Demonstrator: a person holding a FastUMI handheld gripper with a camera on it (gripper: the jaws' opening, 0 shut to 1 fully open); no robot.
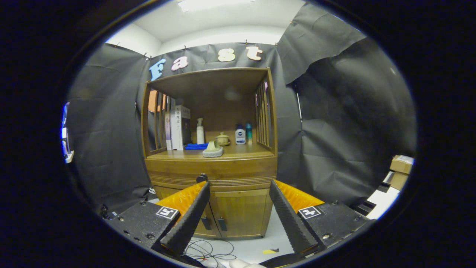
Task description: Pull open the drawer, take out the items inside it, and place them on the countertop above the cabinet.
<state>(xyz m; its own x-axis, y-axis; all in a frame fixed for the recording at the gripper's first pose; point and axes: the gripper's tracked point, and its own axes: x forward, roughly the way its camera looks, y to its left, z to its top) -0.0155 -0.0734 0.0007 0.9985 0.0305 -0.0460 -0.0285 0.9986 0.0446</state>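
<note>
A wooden cabinet stands ahead of me with its drawer (238,173) shut, flush under the countertop (256,152). The drawer's dark round knob (202,178) sits just above my left fingertip. My gripper (239,184) is open and holds nothing, its fingers spread wide in front of the drawer front and still some way short of it. What the drawer holds is hidden.
On the countertop stand books (179,128), a white spray bottle (200,131), a blue cloth (196,146), a pale green item (212,149), a small lidded pot (222,139) and two small bottles (243,134). Two cabinet doors (238,212) lie below. Cables (208,251) trail on the floor; cardboard boxes (401,165) sit to the right.
</note>
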